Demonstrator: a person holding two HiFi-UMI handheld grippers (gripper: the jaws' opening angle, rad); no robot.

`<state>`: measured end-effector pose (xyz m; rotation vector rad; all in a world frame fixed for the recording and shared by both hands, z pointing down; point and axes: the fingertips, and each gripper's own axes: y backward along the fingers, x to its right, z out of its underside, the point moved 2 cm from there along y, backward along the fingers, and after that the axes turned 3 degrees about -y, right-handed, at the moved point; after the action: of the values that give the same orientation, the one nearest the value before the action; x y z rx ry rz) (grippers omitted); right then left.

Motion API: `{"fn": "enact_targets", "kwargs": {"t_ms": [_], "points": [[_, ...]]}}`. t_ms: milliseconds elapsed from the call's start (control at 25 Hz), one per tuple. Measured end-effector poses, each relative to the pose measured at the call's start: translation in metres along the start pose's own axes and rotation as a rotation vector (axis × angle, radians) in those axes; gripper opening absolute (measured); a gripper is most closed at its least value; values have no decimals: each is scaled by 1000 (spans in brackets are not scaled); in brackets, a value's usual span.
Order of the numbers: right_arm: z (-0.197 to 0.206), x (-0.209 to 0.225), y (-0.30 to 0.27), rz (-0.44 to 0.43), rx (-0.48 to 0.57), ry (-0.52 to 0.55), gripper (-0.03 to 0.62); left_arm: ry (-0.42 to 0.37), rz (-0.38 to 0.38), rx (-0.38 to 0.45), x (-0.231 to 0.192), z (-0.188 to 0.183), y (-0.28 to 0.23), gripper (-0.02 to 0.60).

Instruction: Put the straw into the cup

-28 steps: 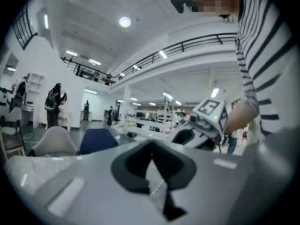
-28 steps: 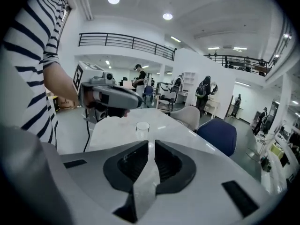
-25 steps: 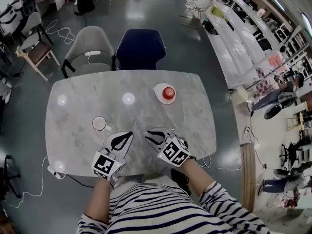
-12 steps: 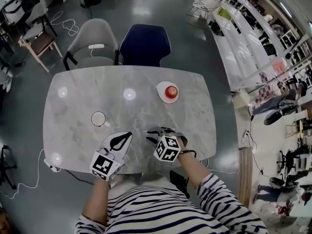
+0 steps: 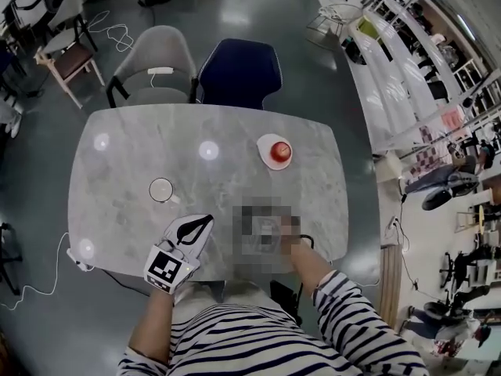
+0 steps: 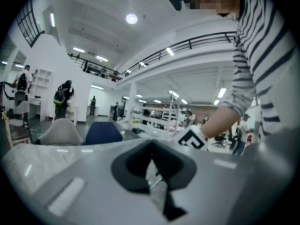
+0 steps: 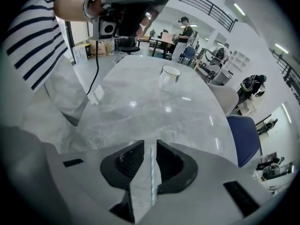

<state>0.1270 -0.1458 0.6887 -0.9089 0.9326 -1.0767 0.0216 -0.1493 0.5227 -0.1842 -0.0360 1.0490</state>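
The white cup [image 5: 160, 189] stands left of the middle of the marble table [image 5: 117, 214]; in the right gripper view the cup [image 7: 168, 77] is ahead, across the tabletop. A thin clear straw [image 7: 152, 177] runs lengthwise between the jaws of my right gripper [image 7: 150, 145], which stand a narrow slit apart around it. In the head view a mosaic patch hides that gripper near the table's front edge. My left gripper [image 5: 205, 221] rests by the front edge, below and right of the cup, and its jaws [image 6: 151, 146] meet at the tips with nothing in them.
A red apple on a small plate [image 5: 275, 152] sits right of the table's middle. A dark blue chair [image 5: 239, 73] and a grey chair [image 5: 153, 65] stand at the far side. A white cable [image 5: 74, 254] hangs off the near left corner.
My right gripper has rolled over near the front edge and drawn slightly toward me; it is now behind the mosaic patch. The left gripper has stayed put.
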Motion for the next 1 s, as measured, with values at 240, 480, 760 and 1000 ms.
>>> {"fn": "enact_targets", "kwargs": {"t_ms": [240,480,760,1000], "points": [[9,-2,-22,-33,-57,10,66,6,-12,5,-4,4,8,8],[20,0,-36,-57,-109,24,64,18,-26,-4,-5,8,10,8],[22,1,-55,-93,-136,22,63,28,-32,-7,-4,13,12,8],[25,3,-67,-122,-179,29,61,35,-30,-18,0,15,12,8]]}}
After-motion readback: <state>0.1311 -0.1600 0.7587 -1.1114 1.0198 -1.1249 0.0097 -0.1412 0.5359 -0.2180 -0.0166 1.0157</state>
